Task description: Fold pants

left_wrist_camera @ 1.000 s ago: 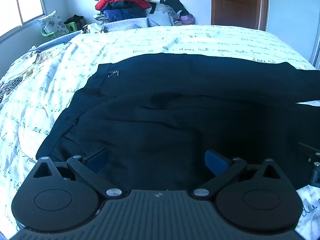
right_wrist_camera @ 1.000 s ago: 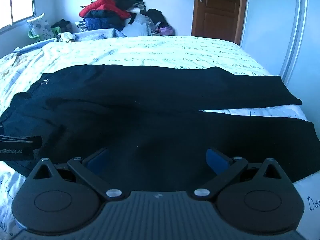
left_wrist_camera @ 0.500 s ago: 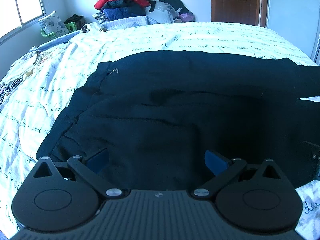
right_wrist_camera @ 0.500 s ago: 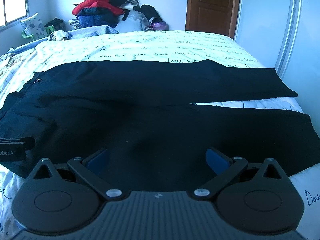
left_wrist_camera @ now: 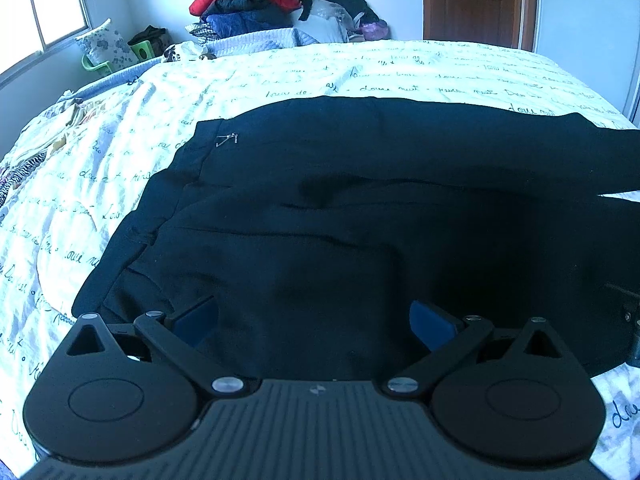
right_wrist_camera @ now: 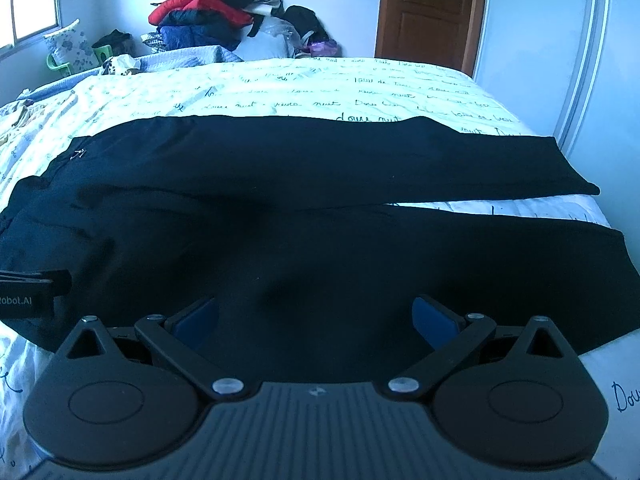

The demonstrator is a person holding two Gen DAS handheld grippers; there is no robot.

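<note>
Black pants [right_wrist_camera: 320, 200] spread flat on bed, both grippers hovering over near edge, nothing gripped.

Bed cover [right_wrist_camera: 304, 92] white with dark cursive script, wrinkled on the left side. Pants lie crosswise: waistband at left [left_wrist_camera: 160, 216], two legs run right, a narrow wedge of cover shows between them near the cuffs. Left gripper [left_wrist_camera: 314, 320] fingers spread wide over waist/hip area; right gripper [right_wrist_camera: 316, 318] fingers likewise wide apart over near leg, blue pads [right_wrist_camera: 434, 316] visible. Contact with the cloth can't be judged. Left tool's side pokes into right view at left edge [right_wrist_camera: 28, 292]. Room: pale walls, brown wooden door [right_wrist_camera: 428, 12] at back right, window [left_wrist_camera: 44, 4] on left, pile of clothes [left_wrist_camera: 256, 4] with red jacket past far end of bed, floral pillow [left_wrist_camera: 104, 46], green chair [left_wrist_camera: 140, 50].
</note>
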